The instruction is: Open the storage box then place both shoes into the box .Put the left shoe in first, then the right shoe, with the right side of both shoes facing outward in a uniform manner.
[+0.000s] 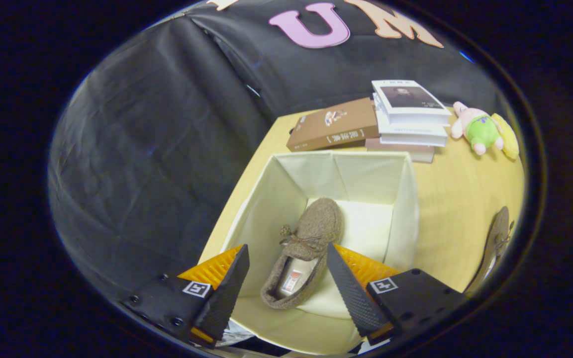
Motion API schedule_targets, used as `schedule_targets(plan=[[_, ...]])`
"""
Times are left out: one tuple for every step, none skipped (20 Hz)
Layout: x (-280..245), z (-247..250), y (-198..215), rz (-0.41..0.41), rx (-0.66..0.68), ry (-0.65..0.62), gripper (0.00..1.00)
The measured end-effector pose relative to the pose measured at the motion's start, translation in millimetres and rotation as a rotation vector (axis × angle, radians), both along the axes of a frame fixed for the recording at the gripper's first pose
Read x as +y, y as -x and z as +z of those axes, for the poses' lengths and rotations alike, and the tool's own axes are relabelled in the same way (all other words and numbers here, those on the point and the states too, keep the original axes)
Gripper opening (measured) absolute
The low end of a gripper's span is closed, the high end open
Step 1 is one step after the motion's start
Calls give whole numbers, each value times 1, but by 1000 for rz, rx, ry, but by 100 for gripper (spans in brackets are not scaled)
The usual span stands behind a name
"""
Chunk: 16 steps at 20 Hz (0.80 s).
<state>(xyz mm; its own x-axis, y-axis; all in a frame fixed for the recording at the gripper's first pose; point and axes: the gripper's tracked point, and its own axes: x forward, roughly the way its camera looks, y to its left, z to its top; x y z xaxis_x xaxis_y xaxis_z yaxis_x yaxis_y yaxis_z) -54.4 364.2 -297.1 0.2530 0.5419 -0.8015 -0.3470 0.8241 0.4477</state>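
While one shoe (302, 251) lies in the open box (406, 209), gripper (286, 283) fingers apart, empty; second shoe (495, 246) waits at three o'clock.

Two shoes (302, 253) (495, 246), one storage box (286, 189), several stacked books (408, 119), one plush toy (480, 132), one gripper (286, 283) spread apart.

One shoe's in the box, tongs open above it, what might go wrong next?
The shoe lies diagonally across the box floor, so the second shoe, on the table beside the box, may not fit alongside. The open tongs straddle the first shoe and might nudge it on withdrawal.
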Motion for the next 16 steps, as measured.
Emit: schedule_targets(plan=[[-11, 7, -9, 6, -45, 2, 100], [-23, 14, -14, 10, -89, 4, 100], [-35, 20, -19, 11, -128, 4, 100], [-46, 26, -24, 10, -160, 5, 100], [-59, 30, -30, 5, -190, 5, 100], [-71, 34, -35, -2, -220, 6, 100], [-84, 38, -39, -10, -245, 13, 100], [-98, 40, -44, -20, -269, 23, 100], [-111, 41, -48, -31, -286, 33, 100], [-123, 42, -52, -41, -301, 45, 100], [-137, 42, -56, -54, -313, 60, 100], [-149, 43, -59, -64, -321, 66, 100], [-160, 43, -60, -75, -326, 70, 100], [-174, 42, -63, -89, -331, 81, 100], [-190, 40, -65, -104, -337, 101, 100], [-206, 38, -68, -116, -345, 128, 100]])
